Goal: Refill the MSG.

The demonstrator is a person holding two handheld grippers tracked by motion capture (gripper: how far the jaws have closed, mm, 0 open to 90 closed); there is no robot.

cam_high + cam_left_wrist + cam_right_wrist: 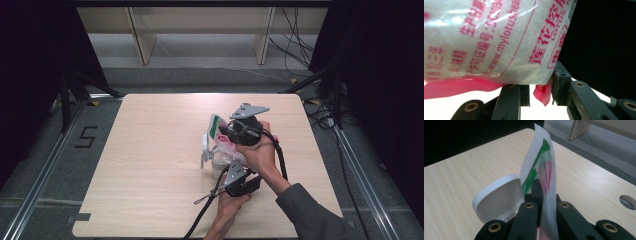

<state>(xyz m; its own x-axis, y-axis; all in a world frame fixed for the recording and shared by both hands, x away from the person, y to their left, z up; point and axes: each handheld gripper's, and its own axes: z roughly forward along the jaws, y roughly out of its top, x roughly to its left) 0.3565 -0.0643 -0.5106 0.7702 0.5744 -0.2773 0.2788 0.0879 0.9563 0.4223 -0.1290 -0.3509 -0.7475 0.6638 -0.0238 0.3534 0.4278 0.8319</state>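
A plastic bag (pixel 226 146) with pink print and a green-and-white top strip is held up over the middle of the table, between both grippers. My right gripper (pixel 227 131) is shut on the bag's flat top edge (pixel 537 157), which stands up out of the jaws. From the near side my left gripper (pixel 226 164) holds the lower part. In the left gripper view (pixel 540 87) the bag (pixel 499 37) is very close and its pink bottom corner (pixel 543 94) sits between the jaws, against the right pad. A clear jar (pixel 219 167) with an open white lid (pixel 205 144) stands under the bag.
The light wooden table (pixel 150 165) is bare on its left half and far side. The white lid (pixel 499 198) stands just left of my right gripper's jaws. A round cable hole (pixel 627 202) lies in the tabletop. Cables (pixel 205 205) trail toward the front edge.
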